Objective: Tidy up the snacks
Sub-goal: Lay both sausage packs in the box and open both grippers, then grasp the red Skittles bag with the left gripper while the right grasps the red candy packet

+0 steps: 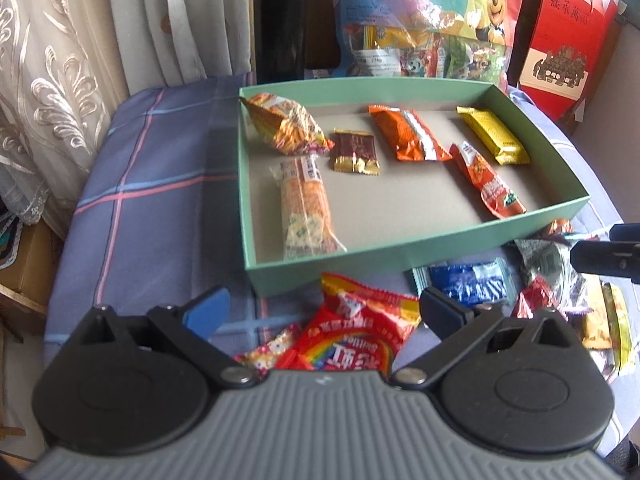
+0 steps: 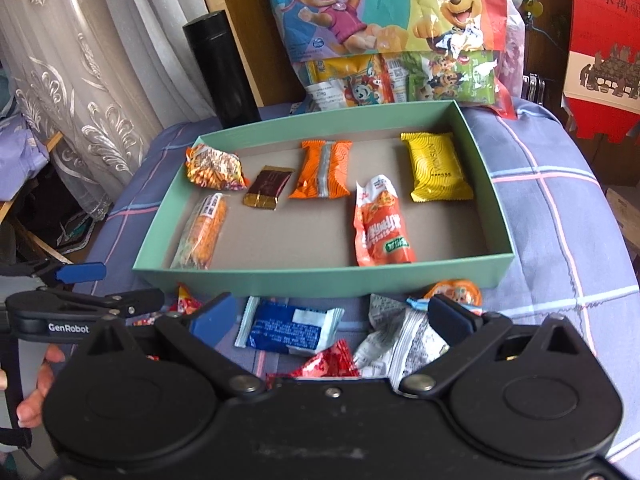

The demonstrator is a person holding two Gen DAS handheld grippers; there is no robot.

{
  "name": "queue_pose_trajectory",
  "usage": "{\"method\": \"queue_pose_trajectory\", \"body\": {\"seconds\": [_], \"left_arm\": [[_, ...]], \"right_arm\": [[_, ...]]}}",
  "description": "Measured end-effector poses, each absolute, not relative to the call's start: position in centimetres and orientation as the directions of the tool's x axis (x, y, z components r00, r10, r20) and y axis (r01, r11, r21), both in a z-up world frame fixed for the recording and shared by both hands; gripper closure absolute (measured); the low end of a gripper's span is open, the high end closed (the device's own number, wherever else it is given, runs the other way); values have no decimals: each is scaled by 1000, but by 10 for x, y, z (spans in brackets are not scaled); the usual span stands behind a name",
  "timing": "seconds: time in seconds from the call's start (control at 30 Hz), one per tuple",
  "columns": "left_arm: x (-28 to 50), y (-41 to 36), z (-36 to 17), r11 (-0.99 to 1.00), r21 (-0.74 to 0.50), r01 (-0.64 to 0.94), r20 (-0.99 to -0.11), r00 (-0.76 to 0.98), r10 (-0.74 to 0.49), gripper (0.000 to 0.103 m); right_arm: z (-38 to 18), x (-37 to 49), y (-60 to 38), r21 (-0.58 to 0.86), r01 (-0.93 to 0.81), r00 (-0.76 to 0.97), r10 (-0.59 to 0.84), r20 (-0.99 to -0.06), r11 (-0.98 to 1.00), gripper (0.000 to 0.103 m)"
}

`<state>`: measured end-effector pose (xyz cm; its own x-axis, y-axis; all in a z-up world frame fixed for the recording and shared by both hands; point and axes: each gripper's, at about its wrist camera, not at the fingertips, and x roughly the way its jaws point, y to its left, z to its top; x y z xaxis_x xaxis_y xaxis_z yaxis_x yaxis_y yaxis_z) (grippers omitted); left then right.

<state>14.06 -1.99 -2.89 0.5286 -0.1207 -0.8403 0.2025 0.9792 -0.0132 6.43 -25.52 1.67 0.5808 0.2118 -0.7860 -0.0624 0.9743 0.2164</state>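
A green box [image 1: 360,258] [image 2: 320,280] on the plaid cloth holds several snack packets, among them a yellow one [image 1: 494,134] [image 2: 436,166] and a long red-orange one [image 1: 488,182] [image 2: 382,224]. Loose snacks lie in front of it. My left gripper [image 1: 324,314] is open above a red rainbow packet [image 1: 360,332]. My right gripper [image 2: 328,320] is open over a blue packet [image 2: 288,330] [image 1: 466,284], a silver wrapper [image 2: 400,340] and a small red wrapper [image 2: 328,364]. Neither gripper holds anything.
A black flask [image 2: 222,68] stands behind the box's left corner. A cartoon snack bag [image 2: 396,28] leans at the back, a red gift bag [image 1: 564,36] at the right. Curtains [image 1: 60,80] hang on the left. A hand [image 2: 36,384] holds the left gripper.
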Motion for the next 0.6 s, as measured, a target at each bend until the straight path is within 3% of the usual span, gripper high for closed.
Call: {"method": "queue_pose_trajectory", "body": {"seconds": [0.47, 0.6], "left_arm": [[120, -9, -69, 976, -34, 213, -878, 461, -131, 0], [122, -10, -69, 974, -31, 222, -871, 473, -136, 0]], "right_arm": [[-39, 34, -244, 334, 51, 471, 273, -839, 941, 0], [-48, 40, -245, 362, 99, 468, 277, -839, 927, 16]]}}
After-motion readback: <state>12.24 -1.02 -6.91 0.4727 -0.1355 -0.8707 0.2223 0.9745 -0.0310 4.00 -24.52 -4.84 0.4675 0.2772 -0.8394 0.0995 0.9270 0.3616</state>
